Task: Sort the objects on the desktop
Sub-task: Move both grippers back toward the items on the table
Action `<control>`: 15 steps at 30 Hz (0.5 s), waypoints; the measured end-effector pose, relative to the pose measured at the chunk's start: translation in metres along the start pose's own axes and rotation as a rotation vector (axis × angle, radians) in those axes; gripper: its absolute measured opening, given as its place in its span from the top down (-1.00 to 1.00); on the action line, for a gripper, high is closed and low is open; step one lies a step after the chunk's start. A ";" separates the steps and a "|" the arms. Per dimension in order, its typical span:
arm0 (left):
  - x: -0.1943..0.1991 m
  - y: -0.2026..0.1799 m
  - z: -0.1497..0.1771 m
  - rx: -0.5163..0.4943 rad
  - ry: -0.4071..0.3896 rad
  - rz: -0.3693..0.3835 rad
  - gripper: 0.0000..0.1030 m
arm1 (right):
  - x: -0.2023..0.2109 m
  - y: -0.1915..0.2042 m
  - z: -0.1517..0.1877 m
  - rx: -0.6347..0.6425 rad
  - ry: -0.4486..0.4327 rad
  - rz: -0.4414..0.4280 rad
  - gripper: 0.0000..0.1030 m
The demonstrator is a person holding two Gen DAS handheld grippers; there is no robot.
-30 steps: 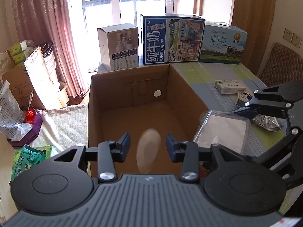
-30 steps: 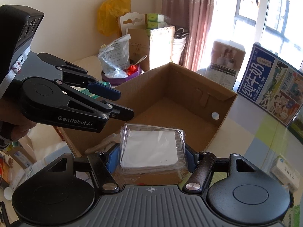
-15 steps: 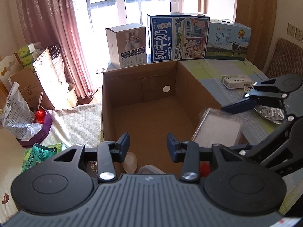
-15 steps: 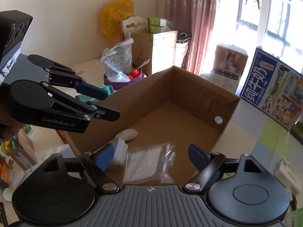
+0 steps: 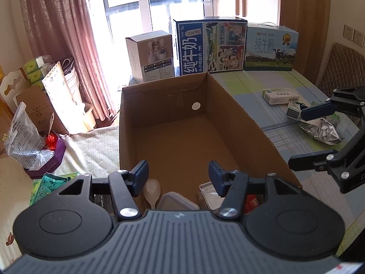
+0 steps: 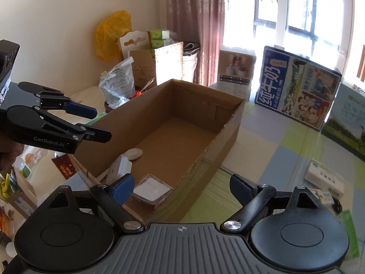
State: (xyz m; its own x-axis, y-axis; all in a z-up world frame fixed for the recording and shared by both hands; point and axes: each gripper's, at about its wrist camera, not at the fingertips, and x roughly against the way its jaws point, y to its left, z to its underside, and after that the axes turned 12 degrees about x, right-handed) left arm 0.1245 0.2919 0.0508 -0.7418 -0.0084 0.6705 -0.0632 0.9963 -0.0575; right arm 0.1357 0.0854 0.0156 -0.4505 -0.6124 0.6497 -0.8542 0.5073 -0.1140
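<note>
Both grippers, left & right, jaws just opening w/ nothing between, hang spread over the cardboard box since the plastic-wrapped pack & white spoon lie dropped inside

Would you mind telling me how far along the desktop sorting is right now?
Done: a white spoon, a lidded container and a clear packet lie in the cardboard box. In hand: nothing; the left gripper and right gripper are open, jaws just widened. Left: a white carton and foil bag on the table.
</note>
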 end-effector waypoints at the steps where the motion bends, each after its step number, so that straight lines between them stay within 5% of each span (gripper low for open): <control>1: 0.002 -0.004 0.000 -0.009 -0.001 -0.005 -0.03 | 0.006 -0.002 0.004 -0.014 0.002 0.005 -0.72; 15: 0.032 -0.082 0.009 -0.054 -0.043 0.069 -0.64 | 0.085 -0.030 0.068 -0.140 0.051 0.130 -0.90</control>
State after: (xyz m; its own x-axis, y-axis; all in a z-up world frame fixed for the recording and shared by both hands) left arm 0.1001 0.2094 0.0698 -0.7714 0.0575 0.6337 0.0237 0.9978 -0.0617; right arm 0.1053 -0.0231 0.0226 -0.5382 -0.5062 0.6739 -0.7432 0.6621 -0.0962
